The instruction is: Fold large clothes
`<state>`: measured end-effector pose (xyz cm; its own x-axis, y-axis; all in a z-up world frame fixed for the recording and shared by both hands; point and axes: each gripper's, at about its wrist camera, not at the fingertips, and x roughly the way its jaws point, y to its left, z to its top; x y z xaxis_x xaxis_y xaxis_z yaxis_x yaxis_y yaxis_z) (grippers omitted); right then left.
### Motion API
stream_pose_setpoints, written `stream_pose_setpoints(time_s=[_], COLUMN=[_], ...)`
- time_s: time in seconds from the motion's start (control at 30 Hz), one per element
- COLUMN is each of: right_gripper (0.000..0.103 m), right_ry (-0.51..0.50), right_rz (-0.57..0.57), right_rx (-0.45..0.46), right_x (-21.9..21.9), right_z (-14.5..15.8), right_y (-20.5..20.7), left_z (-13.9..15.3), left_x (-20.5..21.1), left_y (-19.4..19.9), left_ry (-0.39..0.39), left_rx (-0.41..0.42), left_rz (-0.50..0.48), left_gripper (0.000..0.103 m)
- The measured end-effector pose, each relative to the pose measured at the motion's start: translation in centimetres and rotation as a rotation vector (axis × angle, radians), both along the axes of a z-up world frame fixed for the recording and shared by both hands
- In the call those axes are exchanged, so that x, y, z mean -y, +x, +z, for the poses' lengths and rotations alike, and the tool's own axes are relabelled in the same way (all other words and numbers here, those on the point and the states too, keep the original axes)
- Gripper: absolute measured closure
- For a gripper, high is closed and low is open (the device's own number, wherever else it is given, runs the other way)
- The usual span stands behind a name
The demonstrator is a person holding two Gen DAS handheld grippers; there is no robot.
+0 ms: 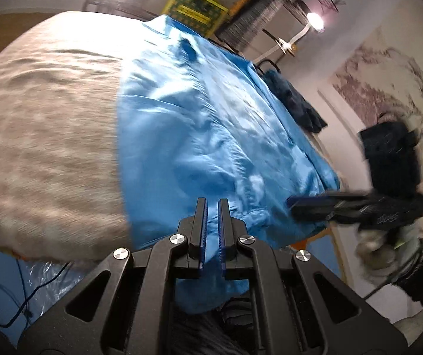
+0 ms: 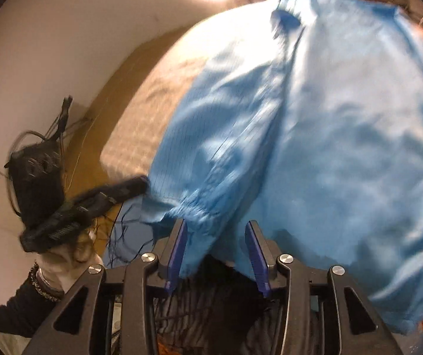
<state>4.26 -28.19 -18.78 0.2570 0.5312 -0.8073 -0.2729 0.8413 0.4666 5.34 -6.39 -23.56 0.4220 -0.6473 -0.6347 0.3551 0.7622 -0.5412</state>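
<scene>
A large light-blue garment (image 1: 211,124) lies spread over a bed with a beige cover (image 1: 43,136); it also fills the right wrist view (image 2: 329,124). My left gripper (image 1: 212,204) is over the garment's near hem, its jaws a narrow gap apart with no cloth between them that I can see. My right gripper (image 2: 215,227) is open, its jaws wide apart around the garment's gathered cuff (image 2: 193,210) at the near edge. The right gripper also shows in the left wrist view (image 1: 294,204), at the garment's right edge. The left gripper shows blurred in the right wrist view (image 2: 140,185).
A dark blue cloth (image 1: 294,100) lies at the bed's far right edge. A yellow-green crate (image 1: 196,9) stands behind the bed. Black cables (image 1: 34,290) hang below the bed's near edge. A patterned wall (image 1: 388,88) is on the right.
</scene>
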Motion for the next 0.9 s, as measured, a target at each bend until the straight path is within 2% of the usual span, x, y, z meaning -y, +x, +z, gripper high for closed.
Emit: stream_pose_setpoints(time_s=[0.13, 0.23, 0.27, 0.33, 0.37, 0.43, 0.53, 0.57, 0.6, 0.7, 0.8, 0.9], right_gripper=[0.057, 0.055, 0.054, 0.047, 0.047, 0.046, 0.044, 0.043, 0.040, 0.039, 0.036, 0.035], right_ry=[-0.024, -0.063, -0.075, -0.106, -0.118, -0.147, -0.158, -0.164, -0.176, -0.232, -0.271, -0.248], right_rz=[-0.087, -0.154, -0.175, -0.231, -0.258, -0.328, -0.438, -0.465, -0.494, -0.578, -0.666, -0.759], right_rx=[0.113, 0.176, 0.196, 0.239, 0.255, 0.287, 0.297, 0.295, 0.293, 0.273, 0.224, 0.189], right_x=[3.9, 7.0, 8.0, 10.1, 11.2, 13.6, 17.9, 19.2, 20.5, 24.2, 28.2, 32.0], right_z=[2.5, 3.9, 4.3, 4.8, 5.1, 5.3, 5.2, 5.2, 5.0, 4.4, 3.4, 2.6], right_y=[-1.1, -1.9, -2.1, -2.5, -2.5, -3.0, -3.3, -3.4, -3.6, -4.2, -4.7, -5.3], left_z=[-1.1, -3.0, -3.2, -3.4, -3.3, -2.6, -0.7, 0.1, 1.0, 3.5, 5.5, 7.0], left_x=[4.2, 6.2, 6.2, 5.6, 5.2, 4.6, 3.6, 3.3, 3.2, 2.9, 3.4, 4.6], left_y=[0.6, 0.7, 0.6, 1.2, 1.5, 1.5, 1.2, 1.1, 1.1, 1.0, 1.3, 2.1], left_ry=[0.055, 0.144, 0.131, 0.093, 0.088, 0.108, 0.128, 0.138, 0.153, 0.135, 0.125, 0.135], left_rx=[-0.008, -0.021, -0.010, -0.052, -0.076, -0.072, -0.038, -0.023, -0.007, 0.043, 0.058, 0.073], left_rz=[-0.088, -0.135, -0.127, -0.125, -0.119, -0.106, -0.075, -0.053, -0.029, 0.012, 0.012, 0.008], left_gripper=[0.100, 0.100, 0.098, 0.098, 0.098, 0.098, 0.097, 0.091, 0.080, 0.065, 0.065, 0.063])
